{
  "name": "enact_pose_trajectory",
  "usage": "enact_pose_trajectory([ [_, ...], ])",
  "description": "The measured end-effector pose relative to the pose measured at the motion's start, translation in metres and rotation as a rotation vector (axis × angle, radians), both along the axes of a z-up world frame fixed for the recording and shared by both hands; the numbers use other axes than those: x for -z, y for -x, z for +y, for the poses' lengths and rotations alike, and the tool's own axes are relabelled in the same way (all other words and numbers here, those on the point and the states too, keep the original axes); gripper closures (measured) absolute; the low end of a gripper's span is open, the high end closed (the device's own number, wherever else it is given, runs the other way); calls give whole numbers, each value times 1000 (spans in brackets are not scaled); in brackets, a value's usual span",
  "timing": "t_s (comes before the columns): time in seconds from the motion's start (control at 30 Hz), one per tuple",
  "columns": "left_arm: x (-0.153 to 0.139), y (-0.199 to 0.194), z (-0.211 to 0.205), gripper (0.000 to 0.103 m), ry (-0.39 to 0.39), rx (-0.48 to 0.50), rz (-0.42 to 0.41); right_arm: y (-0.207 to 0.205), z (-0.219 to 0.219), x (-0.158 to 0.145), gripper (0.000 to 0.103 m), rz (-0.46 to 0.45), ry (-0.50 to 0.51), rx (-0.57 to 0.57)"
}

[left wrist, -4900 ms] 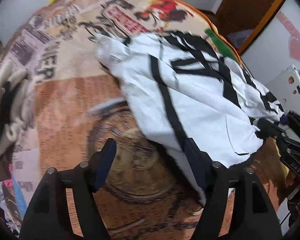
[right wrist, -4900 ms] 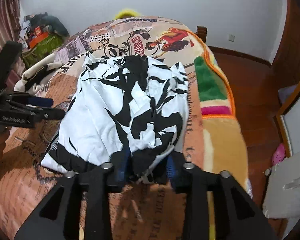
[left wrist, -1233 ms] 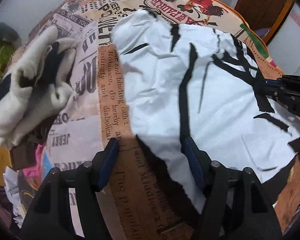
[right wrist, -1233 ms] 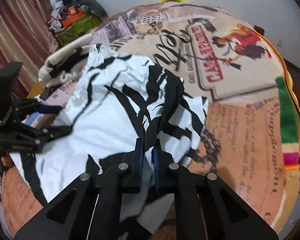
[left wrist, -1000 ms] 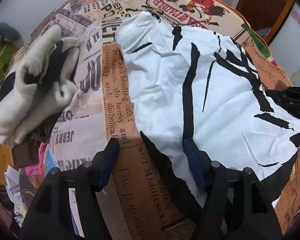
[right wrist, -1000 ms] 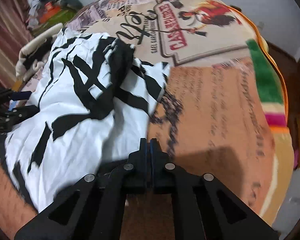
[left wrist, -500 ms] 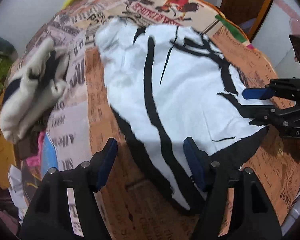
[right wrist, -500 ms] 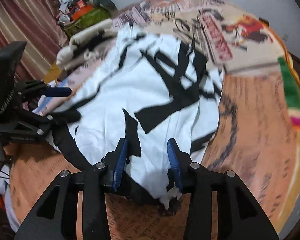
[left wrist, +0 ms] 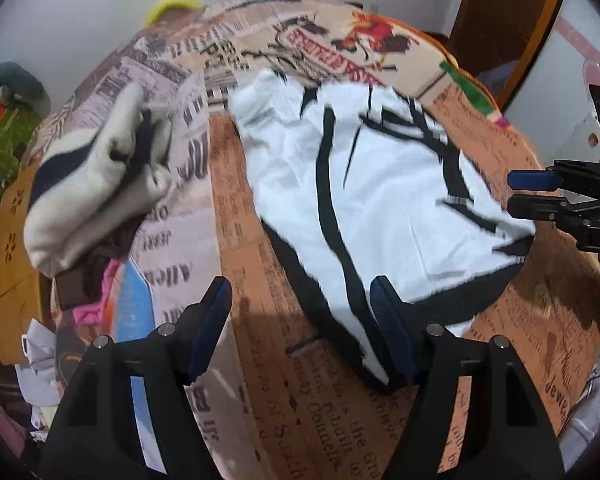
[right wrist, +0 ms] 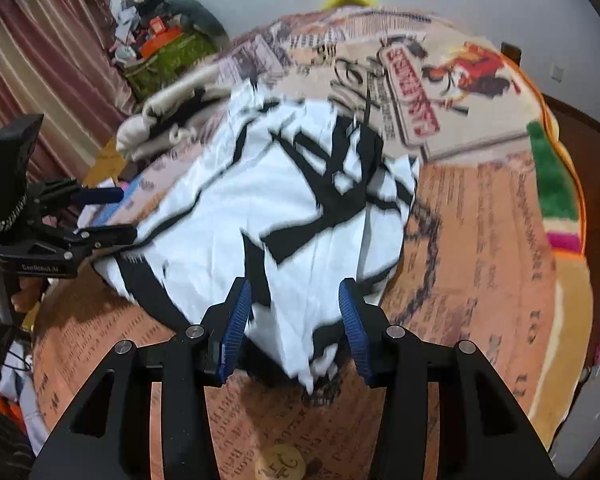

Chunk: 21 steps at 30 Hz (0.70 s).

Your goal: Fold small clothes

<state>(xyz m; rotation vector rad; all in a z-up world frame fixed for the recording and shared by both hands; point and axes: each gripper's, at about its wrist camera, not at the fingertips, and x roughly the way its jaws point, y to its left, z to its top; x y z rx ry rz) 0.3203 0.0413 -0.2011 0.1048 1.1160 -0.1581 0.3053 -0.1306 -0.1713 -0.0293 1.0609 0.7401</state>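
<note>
Basically the white shirt with black strokes [right wrist: 260, 216] lies spread on the bed's newspaper-print blanket [right wrist: 480, 240], roughly mid-bed, its near hem toward both cameras and its far edge up by the red-lettered print. It looks laid flat on purpose, so edges can be picked for a fold.

Right claw [right wrist: 296, 320]: jaws opening, blue pads standing either side of the near hem. Cloth sits between them but neither pad presses it, so nothing is gripped. My read is a release after smoothing or dragging the shirt into place.

Left claw [left wrist: 300, 320]: wide, holding nothing. Its right pad overlaps the shirt's dark near-left edge in view; I cannot tell whether it touches. Its left pad hangs over bare blanket.

Each claw shows in the other's view at opposite sides of the shirt, which suits taking two corners at once.

A cream and black garment [left wrist: 96, 184], bundled, sits at the bed's far left, apart from the shirt, probably waiting or already done. No fold in the shirt shows yet.
</note>
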Motion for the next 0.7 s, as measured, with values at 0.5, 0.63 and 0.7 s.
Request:
enact_pose_trajectory([
  [0.5,28,-116,13,32,8,-105,-31,-102,54,20,60,24,-80,23],
  [0.63,56,-137,20,32,9,-146,28,-123,55,47,61,115,-103,55],
  [0.7,67,-141,23,31,22,-159,63,-127,53,55,61,115,-85,69],
])
